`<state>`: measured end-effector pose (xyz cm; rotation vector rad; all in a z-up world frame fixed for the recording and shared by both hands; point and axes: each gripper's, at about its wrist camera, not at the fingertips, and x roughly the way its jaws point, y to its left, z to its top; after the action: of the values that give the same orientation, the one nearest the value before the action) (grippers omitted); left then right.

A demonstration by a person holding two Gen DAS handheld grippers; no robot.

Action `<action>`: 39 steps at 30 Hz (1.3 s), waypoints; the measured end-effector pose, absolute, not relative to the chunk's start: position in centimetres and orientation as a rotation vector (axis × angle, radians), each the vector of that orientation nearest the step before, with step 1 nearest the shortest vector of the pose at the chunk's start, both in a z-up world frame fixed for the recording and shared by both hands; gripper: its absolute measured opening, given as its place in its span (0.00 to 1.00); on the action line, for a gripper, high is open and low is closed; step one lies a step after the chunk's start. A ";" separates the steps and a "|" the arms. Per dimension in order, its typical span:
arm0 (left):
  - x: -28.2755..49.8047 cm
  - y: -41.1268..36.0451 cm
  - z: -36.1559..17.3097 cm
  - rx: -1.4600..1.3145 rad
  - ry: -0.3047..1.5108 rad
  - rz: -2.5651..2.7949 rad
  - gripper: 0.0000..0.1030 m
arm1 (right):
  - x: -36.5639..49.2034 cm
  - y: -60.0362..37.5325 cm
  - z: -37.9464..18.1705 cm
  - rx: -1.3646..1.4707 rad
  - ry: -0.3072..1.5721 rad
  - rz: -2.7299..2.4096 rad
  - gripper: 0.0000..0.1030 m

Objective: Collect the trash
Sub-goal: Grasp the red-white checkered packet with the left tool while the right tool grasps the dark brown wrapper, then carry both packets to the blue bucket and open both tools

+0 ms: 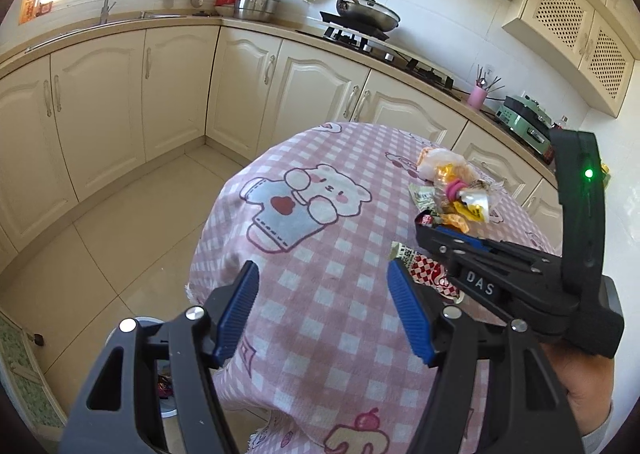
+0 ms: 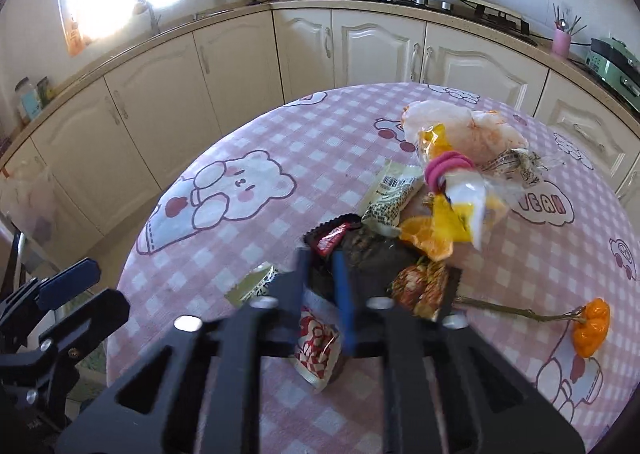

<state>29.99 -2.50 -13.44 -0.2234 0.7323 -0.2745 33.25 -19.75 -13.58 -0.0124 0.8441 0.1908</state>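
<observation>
A pile of trash [image 2: 436,193] lies on the pink checked tablecloth [image 2: 280,141]: wrappers, an orange peel [image 2: 428,240], a white plastic bag [image 2: 464,125], a pink hair tie [image 2: 444,169]. My right gripper [image 2: 322,266] is nearly shut around a dark red wrapper [image 2: 332,236] at the pile's near edge; its fingers are blurred. A red-and-white checked wrapper [image 2: 316,342] lies under it. My left gripper [image 1: 322,308] is open and empty above the tablecloth [image 1: 320,173], left of the right gripper [image 1: 480,266] and the pile [image 1: 452,189].
An orange pepper on a stem [image 2: 590,328] lies at the table's right. A green-white wrapper [image 2: 252,284] lies left of the right gripper. A bin [image 1: 160,374] stands on the floor below the table's edge. Cream cabinets [image 1: 120,93] and a stove [image 1: 360,33] ring the room.
</observation>
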 end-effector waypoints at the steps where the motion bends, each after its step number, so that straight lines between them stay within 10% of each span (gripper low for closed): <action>1: 30.1 -2.8 -13.4 -0.221 0.735 -0.282 0.63 | 32.9 -20.0 -13.4 -0.009 0.832 0.181 0.00; 23: 34.3 -14.9 -15.0 -0.037 0.883 -0.345 0.63 | 27.5 -26.9 -11.2 0.139 0.706 0.204 0.00; 29: 34.3 -15.2 -15.0 -0.004 0.862 -0.356 0.17 | 27.1 -27.6 -10.7 0.156 0.681 0.208 0.00; 39: 31.7 -11.8 -12.9 -0.112 0.774 -0.422 0.14 | 25.9 -26.8 -7.6 0.154 0.613 0.223 0.00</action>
<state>31.67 -11.79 -12.90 -0.1121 0.7740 -0.4221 25.90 -26.77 -7.61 0.1535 0.6130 0.2225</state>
